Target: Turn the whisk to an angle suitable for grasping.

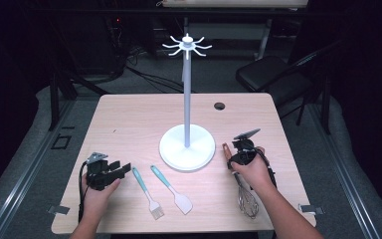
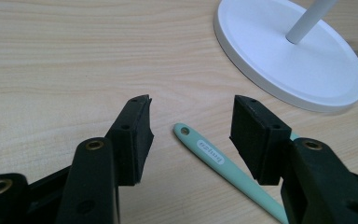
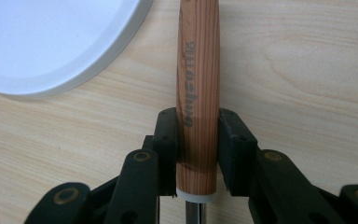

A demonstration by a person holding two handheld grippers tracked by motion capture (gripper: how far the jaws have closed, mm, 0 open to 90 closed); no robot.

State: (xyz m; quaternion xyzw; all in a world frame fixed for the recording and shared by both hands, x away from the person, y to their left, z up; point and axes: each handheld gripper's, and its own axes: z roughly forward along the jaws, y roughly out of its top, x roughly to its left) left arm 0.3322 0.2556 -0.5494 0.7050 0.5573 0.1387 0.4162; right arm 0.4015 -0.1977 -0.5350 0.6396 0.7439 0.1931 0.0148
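The whisk (image 1: 246,196) lies along the table's right side, wire head toward the person, and its wooden handle (image 3: 197,84) is clamped between the jaws of the right gripper (image 1: 240,155). Its long axis runs away from the person, just right of the white stand (image 1: 187,147). The left gripper (image 2: 191,133) is held open over the mint handle of the pastry brush (image 2: 223,163).

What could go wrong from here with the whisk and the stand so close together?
The right gripper clamps the whisk's wooden handle near its lower end, so the long whisk might pivot or slip between the jaws when lifted. The white stand base lies right beside the handle; a swing could knock the tall stand. The open left gripper straddles the teal brush handle off-centre and might nudge it instead of gripping.
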